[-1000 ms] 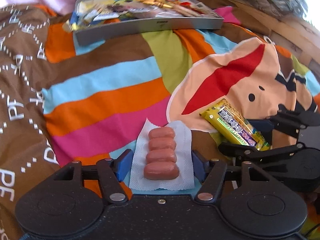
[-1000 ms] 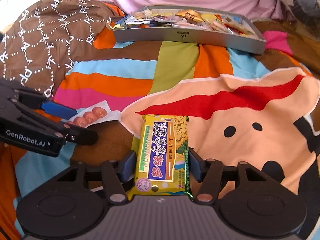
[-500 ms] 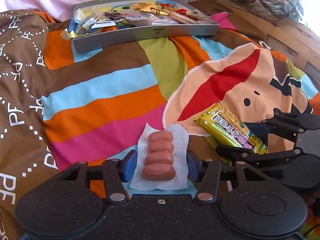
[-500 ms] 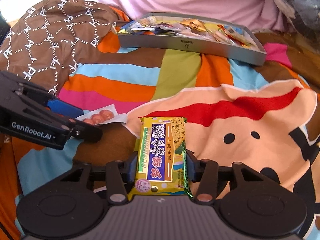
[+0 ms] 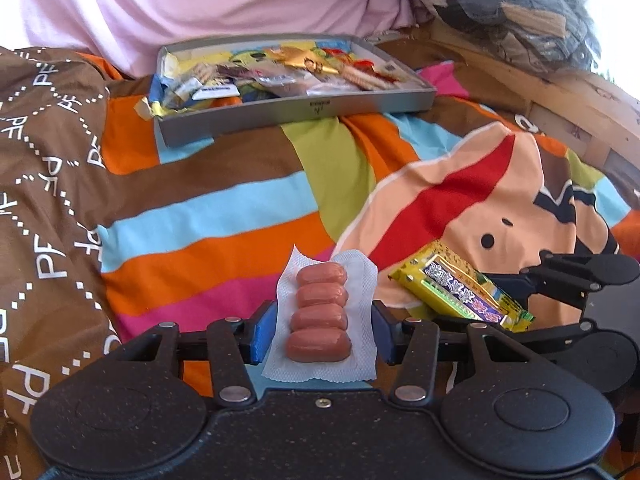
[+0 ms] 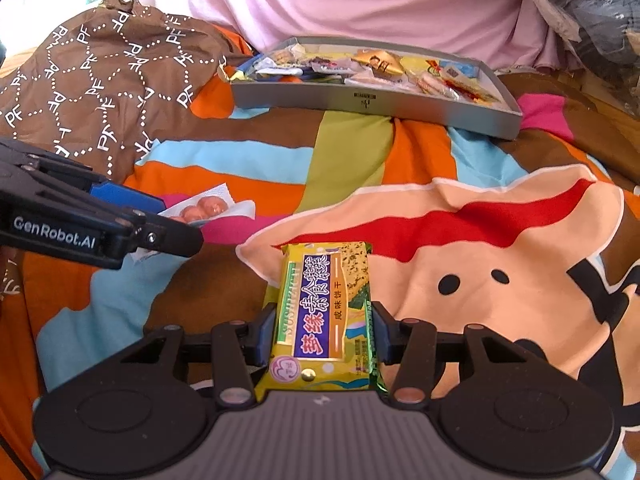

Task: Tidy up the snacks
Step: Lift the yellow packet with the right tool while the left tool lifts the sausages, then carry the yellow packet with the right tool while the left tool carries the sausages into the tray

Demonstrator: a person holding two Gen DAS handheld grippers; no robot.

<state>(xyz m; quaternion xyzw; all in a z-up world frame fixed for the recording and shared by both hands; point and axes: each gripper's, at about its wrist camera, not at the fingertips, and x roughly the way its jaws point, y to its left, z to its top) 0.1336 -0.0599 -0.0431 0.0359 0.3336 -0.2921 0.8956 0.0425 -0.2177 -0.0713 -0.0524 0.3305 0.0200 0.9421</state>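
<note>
My left gripper (image 5: 322, 334) is shut on a clear sausage pack (image 5: 320, 316) holding several small pink sausages, lifted above the striped blanket. My right gripper (image 6: 322, 334) is shut on a yellow biscuit packet (image 6: 324, 312) with a blue label. In the left wrist view the biscuit packet (image 5: 460, 286) and right gripper (image 5: 492, 300) sit to the right. In the right wrist view the sausage pack (image 6: 204, 208) and left gripper (image 6: 152, 220) sit at the left. A grey tray (image 5: 304, 110) filled with several snack packets lies far ahead; the same tray (image 6: 372, 102) appears in the right wrist view.
A colourful striped blanket (image 5: 224, 216) with a cartoon face covers the surface. A brown patterned fabric (image 6: 100, 80) bunches at the left. A pink cloth (image 5: 200, 4) lies behind the tray. A wooden frame (image 5: 560, 92) and piled clothing stand at the right.
Both grippers have risen and tilted up with their packs held, so the tray and pink cloth now sit lower and fuller in both views. The grips look the same.
</note>
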